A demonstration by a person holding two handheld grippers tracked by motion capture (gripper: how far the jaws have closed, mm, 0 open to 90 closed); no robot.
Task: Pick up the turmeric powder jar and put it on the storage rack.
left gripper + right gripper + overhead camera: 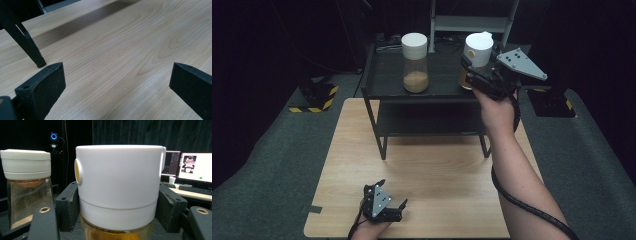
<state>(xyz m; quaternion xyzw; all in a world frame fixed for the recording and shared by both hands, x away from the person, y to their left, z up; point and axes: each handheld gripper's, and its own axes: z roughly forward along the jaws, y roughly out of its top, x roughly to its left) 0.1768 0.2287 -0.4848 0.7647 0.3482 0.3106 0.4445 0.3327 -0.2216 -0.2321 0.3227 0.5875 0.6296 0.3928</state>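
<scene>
- The right gripper [473, 75] was clenched on the white-lidded jar [117, 187], which stood on the right of the black shelf's [387, 90] top, beside a second jar [415, 62].
- The left gripper [389, 200] rested on the wooden table [437, 170], jaws apart and holding nothing.
- The step in hand seemed to be the grasp; the next move likely called for a steady, upright lift clear of its neighbour.

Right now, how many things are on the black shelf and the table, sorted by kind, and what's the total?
Glass jars with white lids: 2, one with brown grains on the black metal shelf, one with amber contents gripped by the right claw.
Black metal shelves: 1.
Claws: 2, the left claw open over the light wooden table.
Total: 5.
</scene>
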